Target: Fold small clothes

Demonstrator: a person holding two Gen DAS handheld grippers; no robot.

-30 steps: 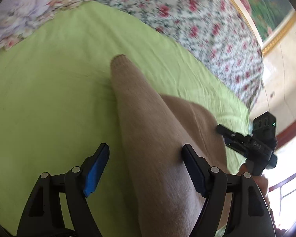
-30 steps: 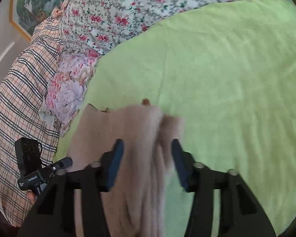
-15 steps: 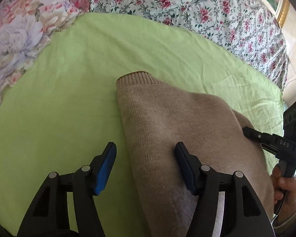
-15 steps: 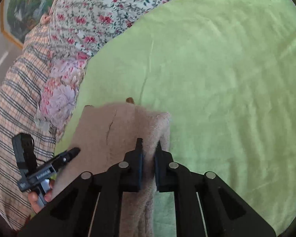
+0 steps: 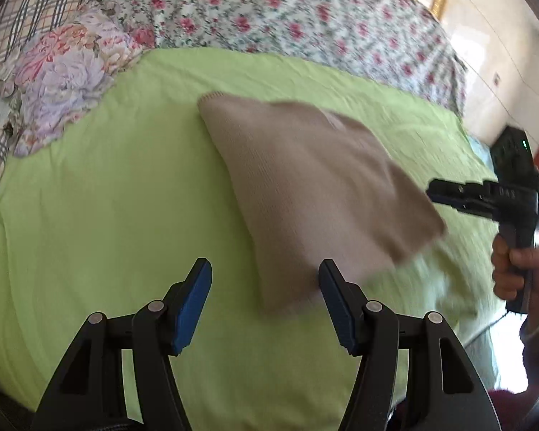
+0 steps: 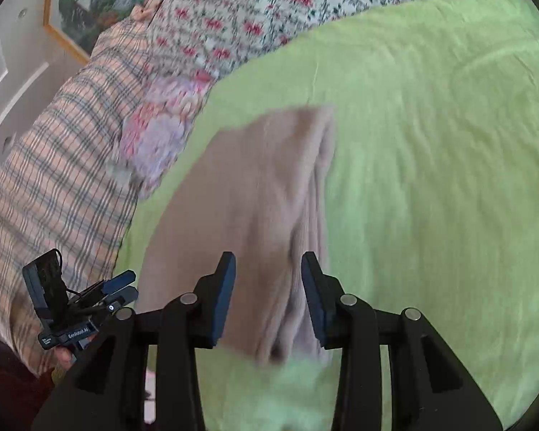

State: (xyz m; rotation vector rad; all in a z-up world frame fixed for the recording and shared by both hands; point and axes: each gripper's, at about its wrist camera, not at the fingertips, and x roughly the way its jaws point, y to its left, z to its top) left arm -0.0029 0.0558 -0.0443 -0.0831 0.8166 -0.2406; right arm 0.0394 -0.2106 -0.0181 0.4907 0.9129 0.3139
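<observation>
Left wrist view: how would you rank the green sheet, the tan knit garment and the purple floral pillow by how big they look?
Largest to smallest, as they appear:
1. green sheet
2. tan knit garment
3. purple floral pillow, though it lies farther from the camera and partly out of frame, so its true size is unsure.

We hold 2 grippers angled downward. Our left gripper [image 5: 264,301] stands with jaws spread, nothing between its pads. Our right gripper [image 6: 268,298] has just parted its jaws, pads pressing nothing, a hand [image 5: 517,265] around its handle.
</observation>
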